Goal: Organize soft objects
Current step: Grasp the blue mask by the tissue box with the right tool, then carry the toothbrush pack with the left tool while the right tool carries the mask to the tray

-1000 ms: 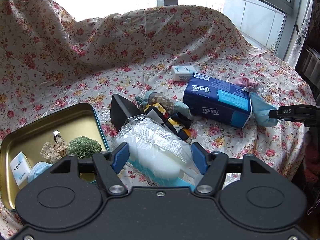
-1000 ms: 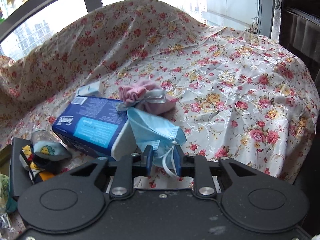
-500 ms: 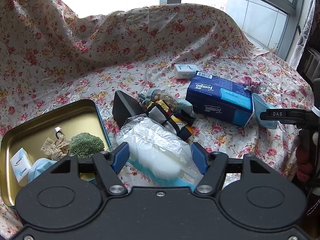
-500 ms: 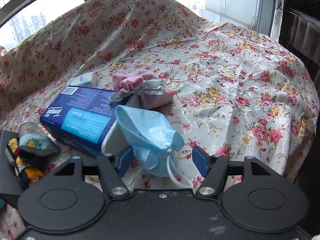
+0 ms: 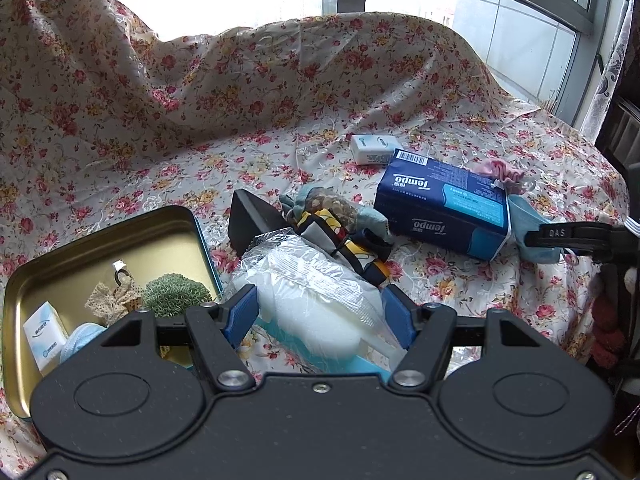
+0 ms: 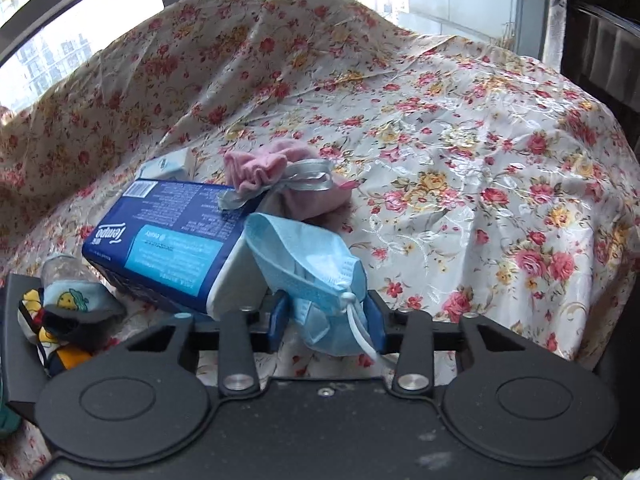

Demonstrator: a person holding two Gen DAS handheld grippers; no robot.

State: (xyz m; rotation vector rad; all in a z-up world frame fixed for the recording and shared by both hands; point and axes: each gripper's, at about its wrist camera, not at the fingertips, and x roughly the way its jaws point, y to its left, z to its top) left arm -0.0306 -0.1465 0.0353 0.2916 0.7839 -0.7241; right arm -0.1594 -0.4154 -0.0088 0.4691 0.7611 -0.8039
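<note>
My left gripper (image 5: 320, 312) is open, its blue pads on either side of a white sponge in clear plastic wrap (image 5: 316, 300). To its left lies an open gold tin (image 5: 100, 240) holding a green fuzzy ball (image 5: 176, 300), lace and a small white box. My right gripper (image 6: 326, 316) has its jaws partly closed around a crumpled blue face mask (image 6: 316, 268), which leans on a blue Tempo tissue pack (image 6: 168, 232). The mask (image 5: 528, 236) and pack (image 5: 444, 208) also show in the left wrist view. A pink pouch with silver ribbon (image 6: 280, 176) lies behind the pack.
Patterned socks (image 5: 340, 232) and a black wedge (image 5: 252, 220) lie between tin and tissue pack. A small white packet (image 5: 372, 148) sits farther back. The floral cloth (image 6: 480, 140) covers the whole surface and drops off at the right edge.
My right gripper opened and let the blue mask go, then narrowed around it again. The left gripper stayed open around the wrapped sponge, with the view shifting slightly.
</note>
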